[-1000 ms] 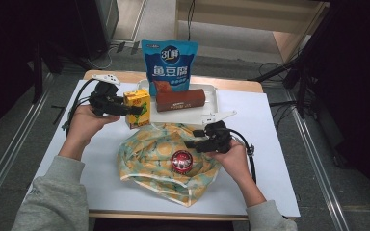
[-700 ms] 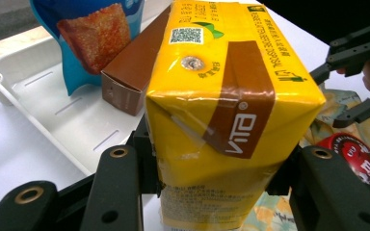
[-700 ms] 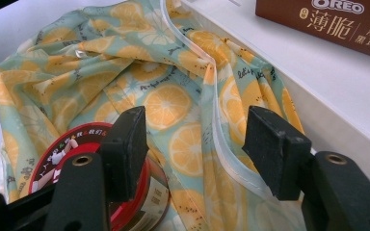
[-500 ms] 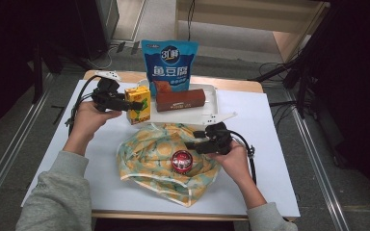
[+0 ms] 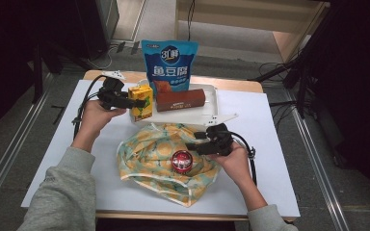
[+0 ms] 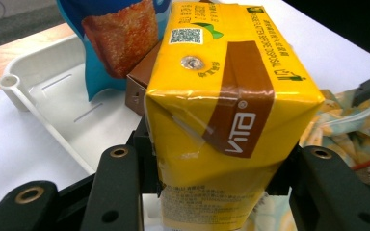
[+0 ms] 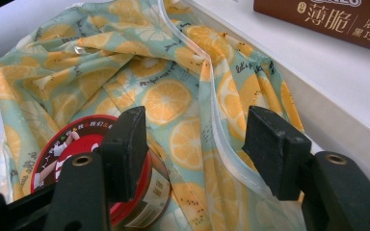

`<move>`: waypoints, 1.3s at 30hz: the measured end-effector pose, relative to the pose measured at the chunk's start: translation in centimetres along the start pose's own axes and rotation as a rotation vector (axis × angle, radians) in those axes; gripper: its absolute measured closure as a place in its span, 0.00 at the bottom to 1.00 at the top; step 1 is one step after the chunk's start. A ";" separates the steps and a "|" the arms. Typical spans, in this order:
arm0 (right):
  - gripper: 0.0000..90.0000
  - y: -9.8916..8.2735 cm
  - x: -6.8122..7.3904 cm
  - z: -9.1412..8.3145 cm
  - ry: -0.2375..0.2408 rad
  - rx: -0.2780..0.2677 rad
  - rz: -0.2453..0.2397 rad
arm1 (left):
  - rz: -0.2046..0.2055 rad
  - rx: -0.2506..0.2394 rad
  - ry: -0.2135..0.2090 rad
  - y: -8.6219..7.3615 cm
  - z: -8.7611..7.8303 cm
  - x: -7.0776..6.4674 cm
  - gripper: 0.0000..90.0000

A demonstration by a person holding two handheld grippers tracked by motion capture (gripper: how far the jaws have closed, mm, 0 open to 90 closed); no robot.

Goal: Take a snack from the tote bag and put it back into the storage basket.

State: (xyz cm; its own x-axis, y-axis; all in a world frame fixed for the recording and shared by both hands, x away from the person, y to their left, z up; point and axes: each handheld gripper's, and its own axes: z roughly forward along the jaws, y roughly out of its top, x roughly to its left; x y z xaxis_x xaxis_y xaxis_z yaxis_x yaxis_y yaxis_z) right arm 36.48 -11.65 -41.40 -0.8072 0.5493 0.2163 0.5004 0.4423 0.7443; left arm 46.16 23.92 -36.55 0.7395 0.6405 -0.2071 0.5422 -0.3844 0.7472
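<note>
A yellow Vita drink carton (image 5: 141, 100) stands upright at the left end of the white tray (image 5: 212, 95), and my left gripper (image 5: 134, 103) is shut on it. In the left gripper view the carton (image 6: 212, 110) sits between the two black jaws of the left gripper (image 6: 217, 185), pinched at its sides. My right gripper (image 5: 193, 146) hovers open over an orange-print bag (image 5: 149, 149), beside a red-lidded can (image 5: 181, 161) that lies on the bag. In the right gripper view the bag's clear rim (image 7: 221, 144) runs between the spread jaws of the right gripper (image 7: 197, 144), and the can (image 7: 72, 163) lies behind the left jaw.
A brown snack box (image 5: 180, 99) lies in the tray, and a tall blue snack pouch (image 5: 169, 65) stands behind it. White table surface (image 5: 274, 144) extends to the right. Cables trail from both grippers.
My left gripper has carried the carton a little farther back and right, toward the tray. The right gripper, the bag and the can have stayed put.
</note>
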 end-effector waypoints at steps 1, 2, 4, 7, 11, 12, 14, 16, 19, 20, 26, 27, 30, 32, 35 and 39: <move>0.47 0.0 0.0 0.0 -0.001 0.000 0.000 | 0.002 0.000 0.000 0.0 0.2 0.1 0.60; 0.46 -0.1 0.0 0.0 -0.001 0.000 -0.003 | 0.000 -0.003 0.001 -0.1 0.3 0.2 0.60; 0.46 -0.1 0.0 0.0 -0.002 -0.001 -0.001 | 0.003 -0.005 0.001 -0.1 0.7 0.4 0.60; 0.46 -0.2 0.0 -0.1 -0.003 0.000 0.004 | 0.004 -0.009 0.012 -0.2 1.1 0.6 0.60; 0.46 -0.3 0.0 -0.1 -0.007 0.001 0.004 | 0.008 -0.012 0.016 -0.3 1.8 0.8 0.60; 0.46 -0.3 0.0 -0.1 -0.007 0.000 0.004 | 0.008 -0.014 0.016 -0.4 2.1 0.8 0.60; 0.47 -0.3 0.0 -0.1 -0.008 0.001 0.004 | 0.006 -0.019 0.021 -0.4 2.3 0.8 0.60; 0.46 -0.3 0.0 -0.2 -0.008 0.001 0.004 | 0.011 -0.030 0.031 -0.4 2.6 0.9 0.60; 0.47 -0.4 0.0 -0.2 -0.010 0.003 0.008 | 0.022 -0.034 0.036 -0.5 3.0 0.9 0.60; 0.46 -0.4 0.0 -0.2 -0.011 0.004 0.006 | 0.024 -0.031 0.042 -0.6 3.2 0.8 0.60; 0.47 -0.5 0.0 -0.4 -0.014 0.002 0.010 | 0.037 -0.026 0.057 -0.9 3.9 1.1 0.60; 0.47 -0.6 0.0 -0.4 -0.014 0.002 0.011 | 0.032 -0.027 0.053 -1.0 4.1 1.1 0.60; 0.47 -0.6 0.0 -0.4 -0.013 0.003 0.007 | 0.027 -0.038 0.046 -1.1 4.2 1.3 0.60; 0.47 -0.6 0.0 -0.4 -0.013 0.004 0.009 | 0.029 -0.044 0.062 -1.1 4.3 1.4 0.60; 0.47 -0.6 0.0 -0.3 -0.013 0.006 0.008 | 0.015 -0.051 0.059 -1.3 4.5 1.8 0.60; 0.46 -0.7 0.0 -0.3 -0.013 0.005 0.008 | 0.018 -0.018 0.057 -1.6 5.2 1.8 0.60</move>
State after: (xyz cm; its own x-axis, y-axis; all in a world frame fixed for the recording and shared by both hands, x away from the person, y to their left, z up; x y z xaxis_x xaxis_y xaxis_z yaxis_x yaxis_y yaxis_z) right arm 36.02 -12.15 -41.67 -0.7992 0.5616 0.2142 0.5084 0.4416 0.7392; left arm 48.70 22.30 -41.42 0.7250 0.6705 -0.1575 0.5210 -0.3843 0.7621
